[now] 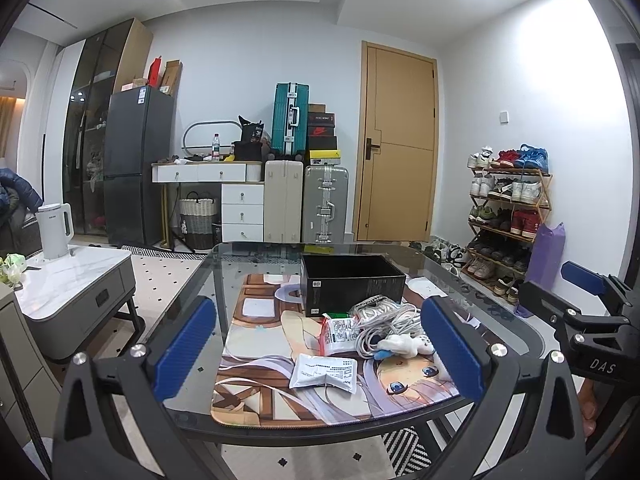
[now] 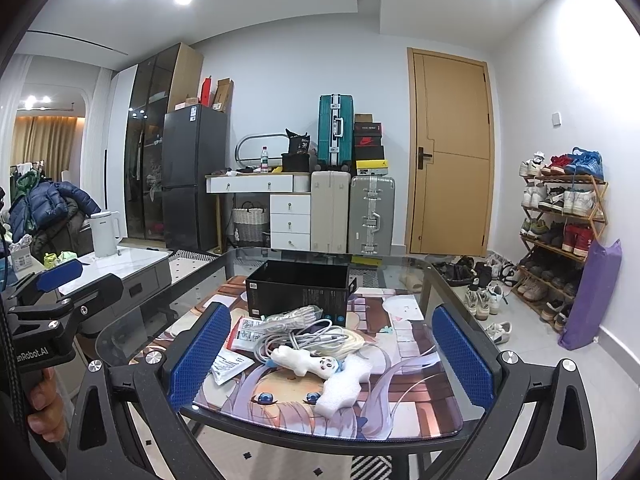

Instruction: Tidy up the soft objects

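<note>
White plush toy (image 2: 316,364) lay on the worktop (image 2: 444,292) against the cable bundle (image 2: 304,332) before the black box (image 2: 300,288), both grippers (image 1: 320,352) (image 2: 328,360) hovering wide and empty, so a grab could probably snag cables.

Box (image 1: 352,286) interior is too dark to tell contents. Cable bundle (image 1: 384,316) covers part of the red-edged packet (image 1: 340,334); print on it and on the white pouch (image 1: 325,372) is too small to read. Right pad (image 1: 452,356) hides part of the plush (image 1: 404,345). Left pad (image 2: 200,356) cuts off the pouch (image 2: 228,366).
</note>
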Motion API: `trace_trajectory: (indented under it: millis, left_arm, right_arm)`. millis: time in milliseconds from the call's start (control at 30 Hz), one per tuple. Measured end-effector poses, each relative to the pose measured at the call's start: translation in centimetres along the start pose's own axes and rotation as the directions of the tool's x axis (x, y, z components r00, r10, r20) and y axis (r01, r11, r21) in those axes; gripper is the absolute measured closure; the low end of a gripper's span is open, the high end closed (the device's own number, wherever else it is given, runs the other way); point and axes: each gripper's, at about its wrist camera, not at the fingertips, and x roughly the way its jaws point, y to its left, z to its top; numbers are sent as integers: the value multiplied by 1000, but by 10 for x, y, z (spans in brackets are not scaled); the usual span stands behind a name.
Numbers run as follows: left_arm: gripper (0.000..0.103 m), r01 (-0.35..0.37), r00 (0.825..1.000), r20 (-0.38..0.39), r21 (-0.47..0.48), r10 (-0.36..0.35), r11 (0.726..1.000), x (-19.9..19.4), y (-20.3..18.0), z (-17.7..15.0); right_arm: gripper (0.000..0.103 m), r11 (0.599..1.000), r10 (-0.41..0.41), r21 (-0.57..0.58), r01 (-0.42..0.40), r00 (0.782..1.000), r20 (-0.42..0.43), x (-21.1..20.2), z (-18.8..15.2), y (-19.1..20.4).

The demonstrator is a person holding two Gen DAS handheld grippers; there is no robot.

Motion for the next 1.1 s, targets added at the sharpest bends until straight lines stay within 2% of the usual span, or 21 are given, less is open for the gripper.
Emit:
trace_trajectory:
  millis: [1100]
  left_arm:
    - [0, -2, 1000, -18, 16, 2, 1000, 5, -2, -4]
  right_arm:
    - [1, 1000, -4, -6, 4, 1000, 2, -1, 0, 0]
